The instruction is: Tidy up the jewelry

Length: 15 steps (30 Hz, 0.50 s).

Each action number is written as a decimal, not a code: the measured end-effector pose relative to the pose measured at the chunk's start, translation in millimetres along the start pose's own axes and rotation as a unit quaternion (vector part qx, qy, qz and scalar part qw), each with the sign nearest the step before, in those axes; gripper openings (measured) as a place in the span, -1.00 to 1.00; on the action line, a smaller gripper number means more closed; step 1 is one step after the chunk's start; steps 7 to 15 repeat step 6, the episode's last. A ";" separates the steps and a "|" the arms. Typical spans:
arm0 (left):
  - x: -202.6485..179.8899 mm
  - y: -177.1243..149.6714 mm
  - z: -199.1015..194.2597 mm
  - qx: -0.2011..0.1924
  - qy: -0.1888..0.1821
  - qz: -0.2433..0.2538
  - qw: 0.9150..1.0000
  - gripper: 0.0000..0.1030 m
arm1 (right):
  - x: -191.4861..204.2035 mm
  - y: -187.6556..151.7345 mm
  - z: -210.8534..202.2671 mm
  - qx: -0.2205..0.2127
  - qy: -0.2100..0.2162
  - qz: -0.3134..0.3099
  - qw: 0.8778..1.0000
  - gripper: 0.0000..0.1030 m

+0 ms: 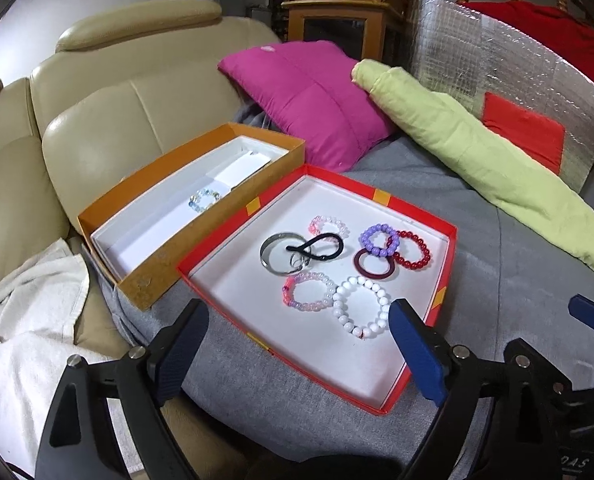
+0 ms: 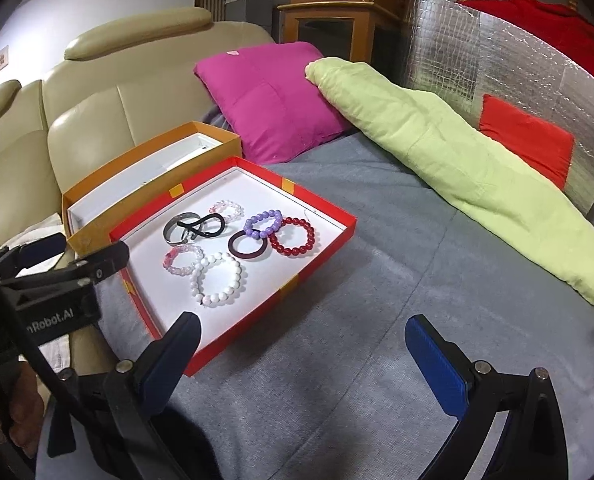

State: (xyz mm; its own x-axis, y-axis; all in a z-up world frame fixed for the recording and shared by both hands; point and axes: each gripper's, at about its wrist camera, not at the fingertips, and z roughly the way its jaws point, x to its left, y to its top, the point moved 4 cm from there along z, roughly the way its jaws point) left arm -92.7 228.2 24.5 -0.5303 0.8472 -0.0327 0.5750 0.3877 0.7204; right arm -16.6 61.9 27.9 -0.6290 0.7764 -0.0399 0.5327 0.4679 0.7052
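A shallow red box (image 1: 417,216) lies on the grey cover and holds several bracelets. Among them are a white bead bracelet (image 1: 339,304), a pink and clear one (image 1: 309,307), a purple one (image 1: 367,236), a red one (image 1: 425,258), a silver bangle (image 1: 267,258) and a black hair tie (image 1: 329,238). To its left an orange box (image 1: 109,216) holds a pale blue bead bracelet (image 1: 205,200). My left gripper (image 1: 300,312) hangs open above the red box's near edge, empty. My right gripper (image 2: 302,322) is open and empty over the cover, right of the red box (image 2: 317,264).
A magenta cushion (image 1: 309,96) and a long green pillow (image 1: 477,160) lie behind the boxes. A silver foil panel (image 1: 517,64) stands at the back right. The beige leather sofa back (image 1: 97,120) rises on the left, with a white cloth (image 1: 29,320) at the near left.
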 end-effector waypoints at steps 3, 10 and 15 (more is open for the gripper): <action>0.0 1.8 -1.7 -0.004 0.002 0.005 1.000 0.78 | 0.7 4.1 0.6 -0.002 0.002 0.003 1.000 1.00; 2.3 2.4 -1.1 -0.001 0.000 0.002 1.000 0.78 | 2.9 7.3 1.6 -0.004 0.002 0.002 1.000 1.00; 2.3 2.4 -1.1 -0.001 0.000 0.002 1.000 0.78 | 2.9 7.3 1.6 -0.004 0.002 0.002 1.000 1.00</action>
